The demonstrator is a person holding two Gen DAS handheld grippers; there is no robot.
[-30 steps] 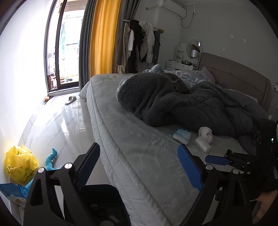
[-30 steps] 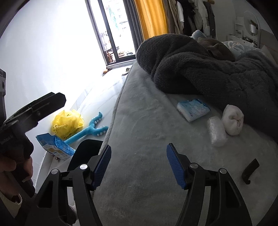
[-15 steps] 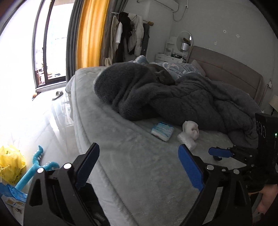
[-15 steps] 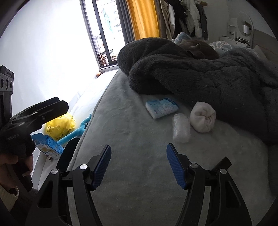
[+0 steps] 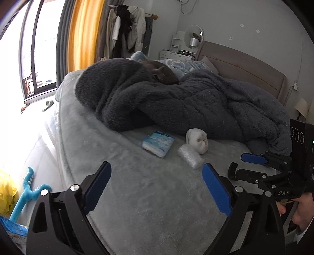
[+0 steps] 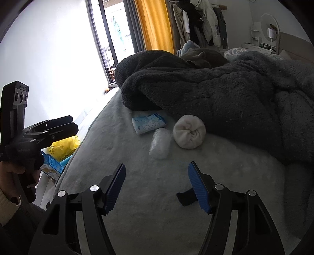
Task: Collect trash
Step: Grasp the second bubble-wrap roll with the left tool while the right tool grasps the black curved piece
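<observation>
Daylight pouring through tall dark-framed window (image 5: 35,64), washing out glossy pale floor (image 5: 39,141). Orange curtain (image 5: 82,37) hanging beside grey drape. Clothes rack (image 5: 129,33) crowding corner with coats. Bed (image 5: 149,196) wearing grey plush cover, filling most of room; brown padded headboard (image 5: 245,66) leaning against white wall (image 5: 231,17). White dresser (image 5: 176,55) carrying round mirror (image 5: 194,35) beyond bed.
</observation>
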